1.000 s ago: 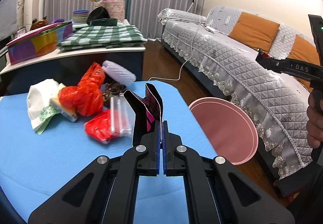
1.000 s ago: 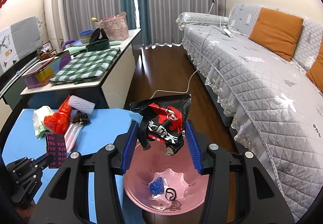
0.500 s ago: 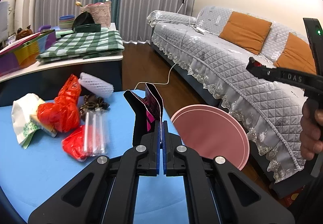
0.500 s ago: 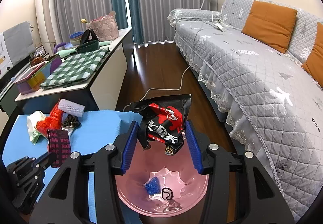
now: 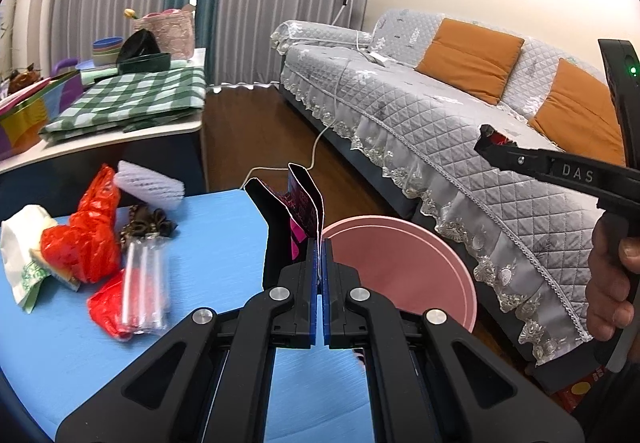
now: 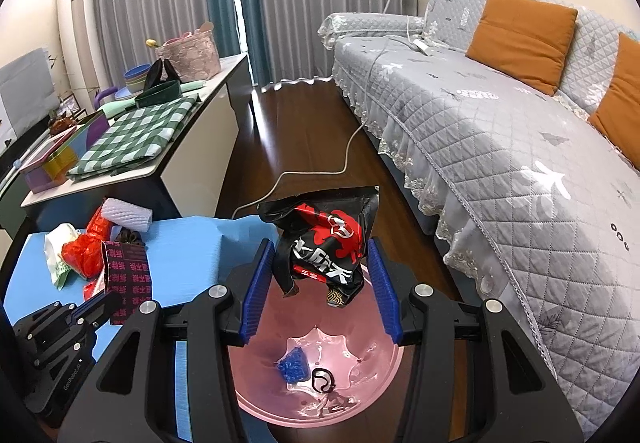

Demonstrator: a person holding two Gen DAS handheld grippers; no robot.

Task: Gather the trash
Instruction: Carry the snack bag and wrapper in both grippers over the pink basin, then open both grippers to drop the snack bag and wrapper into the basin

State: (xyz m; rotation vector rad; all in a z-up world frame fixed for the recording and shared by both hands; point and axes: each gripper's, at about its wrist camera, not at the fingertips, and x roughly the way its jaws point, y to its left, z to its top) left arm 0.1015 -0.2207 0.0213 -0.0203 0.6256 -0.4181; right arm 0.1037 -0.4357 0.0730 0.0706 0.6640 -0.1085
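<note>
Right wrist view showed your right gripper (image 6: 320,283) spread wide, the black-and-red wrapper (image 6: 324,243) loose between its fingers, directly above the pink bin (image 6: 384,375). Your left gripper (image 5: 320,263) pinched the dark patterned packet (image 5: 298,207), left of the bin.

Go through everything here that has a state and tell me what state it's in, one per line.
left gripper: shut on the dark pink-printed box
right gripper: jaws wide apart, black and red snack bag between them above the pink bin
pink bin: open, holds a blue scrap and a black ring
dark pink-printed box: flaps open
</note>
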